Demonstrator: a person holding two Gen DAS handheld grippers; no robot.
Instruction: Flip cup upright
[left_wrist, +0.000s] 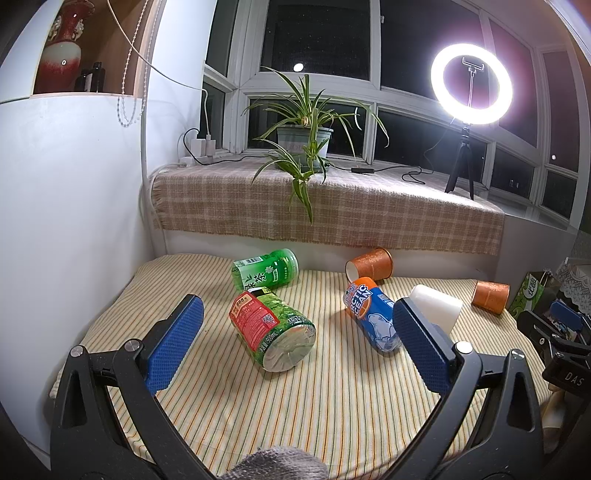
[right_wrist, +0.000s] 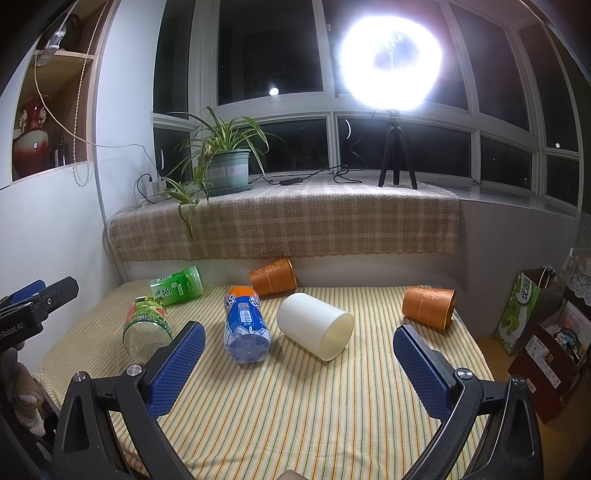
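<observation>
A white cup (right_wrist: 314, 325) lies on its side on the striped cloth, mouth toward the front right; it also shows in the left wrist view (left_wrist: 437, 304), partly behind a finger. Two orange paper cups lie on their sides: one at the back (right_wrist: 272, 282) (left_wrist: 370, 264), one at the right (right_wrist: 428, 307) (left_wrist: 490, 296). My right gripper (right_wrist: 299, 363) is open and empty, just in front of the white cup. My left gripper (left_wrist: 295, 334) is open and empty, with a green bottle (left_wrist: 273, 328) lying between its fingers, untouched.
A blue and orange bottle (right_wrist: 245, 323) lies left of the white cup. A second green bottle (right_wrist: 177, 285) lies at the back left. A checked-cloth sill (right_wrist: 288, 221) with a potted plant (right_wrist: 225, 168) and a ring light (right_wrist: 391, 61) runs behind. Boxes (right_wrist: 528, 314) stand at the right.
</observation>
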